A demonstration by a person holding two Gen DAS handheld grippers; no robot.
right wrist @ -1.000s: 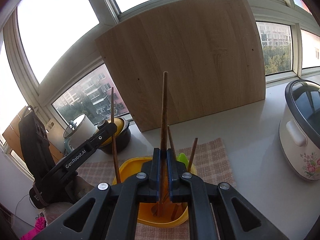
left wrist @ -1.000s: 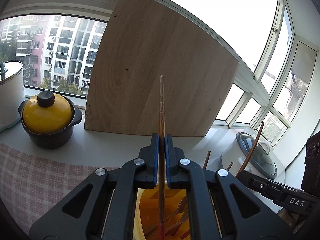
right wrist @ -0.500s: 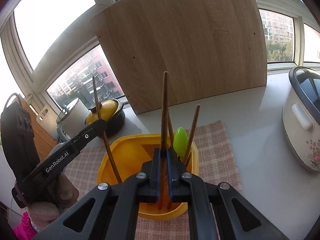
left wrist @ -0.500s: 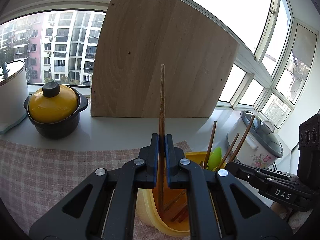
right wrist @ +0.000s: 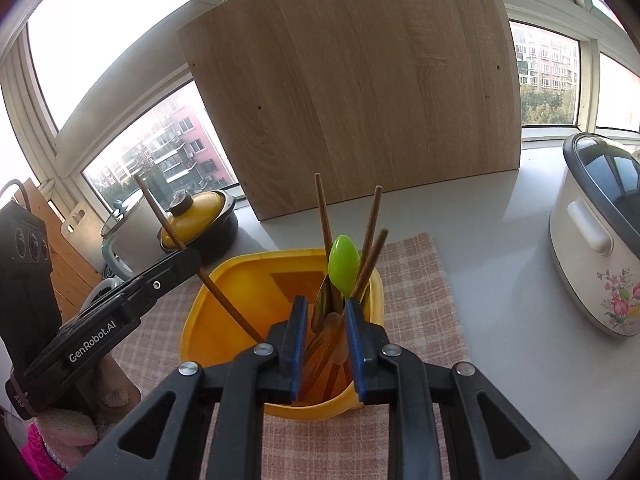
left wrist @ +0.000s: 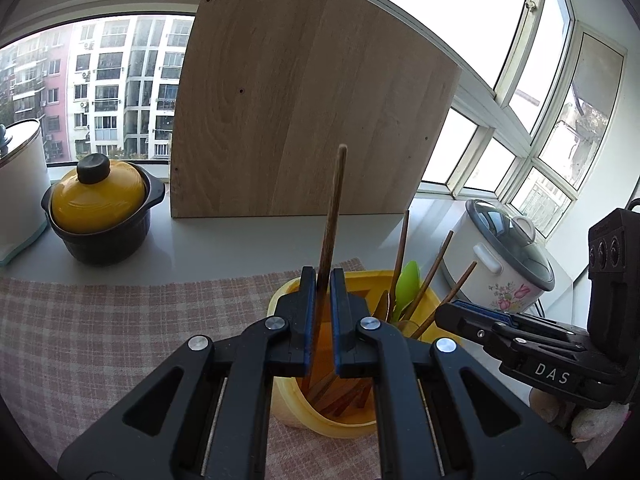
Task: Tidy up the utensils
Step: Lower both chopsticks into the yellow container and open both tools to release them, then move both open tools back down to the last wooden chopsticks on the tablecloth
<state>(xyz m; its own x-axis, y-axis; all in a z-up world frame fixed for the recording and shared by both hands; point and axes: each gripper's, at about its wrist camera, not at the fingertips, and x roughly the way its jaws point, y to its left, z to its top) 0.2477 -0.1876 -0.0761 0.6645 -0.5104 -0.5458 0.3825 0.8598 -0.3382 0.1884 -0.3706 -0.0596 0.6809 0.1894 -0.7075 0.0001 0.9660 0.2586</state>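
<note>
A yellow utensil holder (left wrist: 362,420) (right wrist: 240,276) stands on a checked cloth. It holds several wooden chopsticks and a green spoon (right wrist: 343,266) (left wrist: 406,284). My left gripper (left wrist: 323,280) is over the holder's left side; its jaws stand slightly apart around one leaning chopstick (left wrist: 332,216), whose lower end is inside the holder. In the right wrist view this chopstick (right wrist: 160,216) passes by the left gripper's fingers (right wrist: 168,272). My right gripper (right wrist: 325,304) is open over the holder's near rim, empty, with the spoon and chopsticks (right wrist: 370,228) showing between its jaws.
A large wooden board (left wrist: 304,112) leans against the window. A yellow-lidded black pot (left wrist: 100,212) and a white container (left wrist: 20,184) stand at the left. A white rice cooker (left wrist: 504,260) (right wrist: 600,248) stands at the right. The checked cloth (left wrist: 100,340) covers the white counter.
The right gripper opened and let its chopstick drop into the holder. The left gripper's jaws parted slightly and its chopstick now leans. Both views have tilted downward toward the holder.
</note>
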